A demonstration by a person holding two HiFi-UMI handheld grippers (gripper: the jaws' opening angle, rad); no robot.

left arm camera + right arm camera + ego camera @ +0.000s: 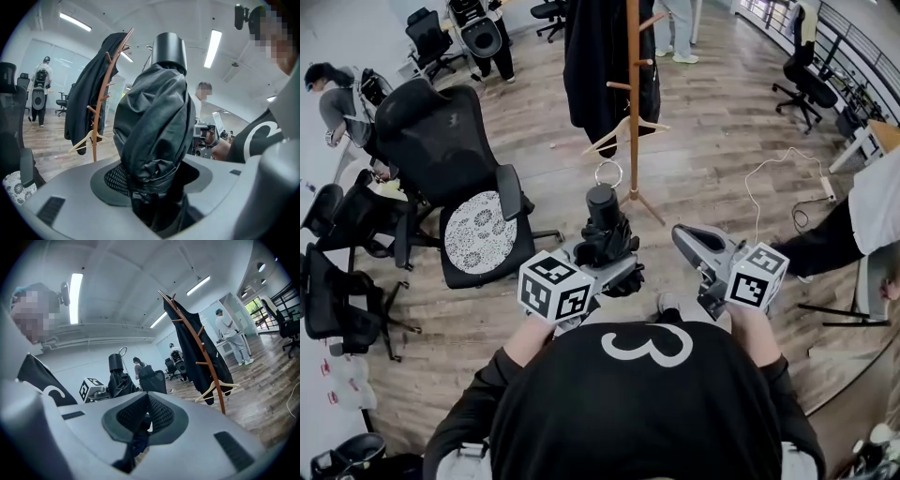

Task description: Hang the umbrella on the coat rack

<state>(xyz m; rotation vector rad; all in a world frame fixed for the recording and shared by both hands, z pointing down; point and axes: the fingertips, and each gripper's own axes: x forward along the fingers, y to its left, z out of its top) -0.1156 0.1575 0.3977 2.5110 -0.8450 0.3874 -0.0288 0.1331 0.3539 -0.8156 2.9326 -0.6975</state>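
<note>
Umbrella (154, 122), folded, sits clamped in left claw (154, 190); right claw (144, 414), near it, seems pressed together, empty.

Coat (591, 66), hanger (607, 134) on rack (633, 173)

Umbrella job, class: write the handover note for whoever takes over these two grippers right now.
Left gripper: shut on the folded black umbrella, held upright with its cap on top.
Right gripper: jaws together, nothing in them, beside the left one.
Coat rack: stands ahead on the floor, apart from the umbrella; a dark coat and a wooden hanger hang on it.
Done: umbrella is in hand.
Left: bring it to the rack and hang it on a free peg.
</note>
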